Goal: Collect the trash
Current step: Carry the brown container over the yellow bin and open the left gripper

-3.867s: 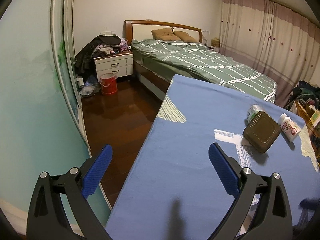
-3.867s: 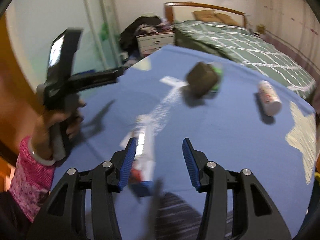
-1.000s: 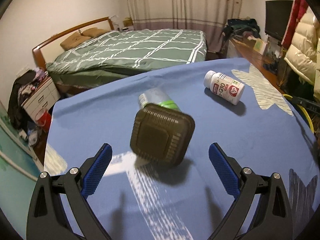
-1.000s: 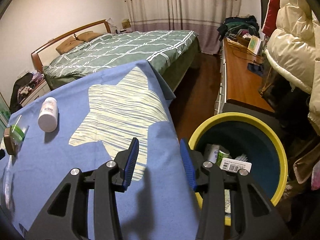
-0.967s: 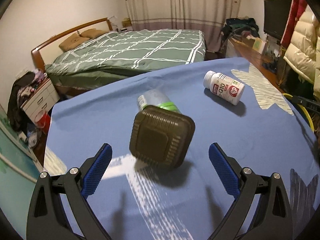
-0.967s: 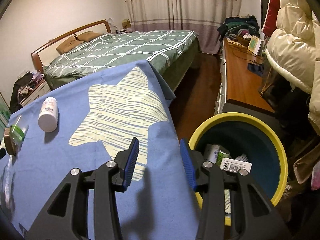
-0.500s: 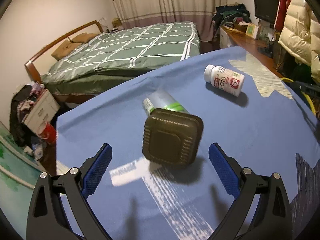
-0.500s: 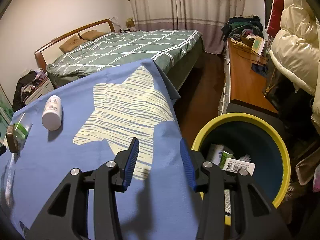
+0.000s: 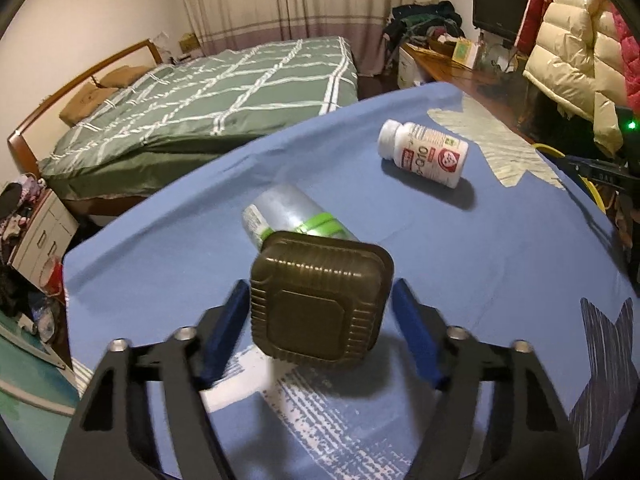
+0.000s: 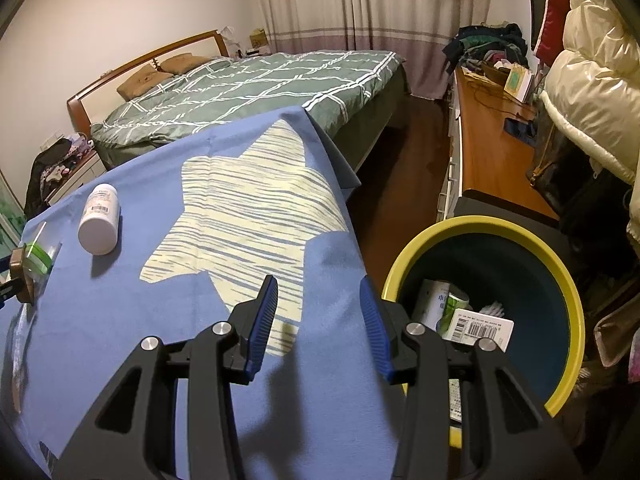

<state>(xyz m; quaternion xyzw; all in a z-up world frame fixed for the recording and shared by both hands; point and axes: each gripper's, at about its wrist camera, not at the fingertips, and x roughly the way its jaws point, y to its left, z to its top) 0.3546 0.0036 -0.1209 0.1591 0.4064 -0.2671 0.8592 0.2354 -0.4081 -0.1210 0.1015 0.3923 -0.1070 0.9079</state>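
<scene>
In the left wrist view a dark brown ribbed plastic container [image 9: 320, 300] stands tilted on the blue tablecloth [image 9: 500, 264], leaning on a grey can with green bands [image 9: 292, 216]. My left gripper [image 9: 320, 322] has its blue fingers on both sides of the container, close to or touching it. A white pill bottle [image 9: 424, 154] lies farther right. In the right wrist view my right gripper [image 10: 322, 322] is open and empty over the table's edge, beside a yellow-rimmed trash bin [image 10: 560, 276] holding several items. The pill bottle [image 10: 100, 218] and container [image 10: 24, 280] show at far left.
A bed with a green checked cover [image 9: 224, 96] stands behind the table. A wooden desk [image 10: 488, 152] and a cream puffer jacket [image 10: 592, 88] are at right, behind the bin. A nightstand with clothes [image 9: 28, 224] is at far left.
My left gripper has closed in around the brown container, which was between wide-open fingers before. My right gripper stays open near the bin and has hardly moved.
</scene>
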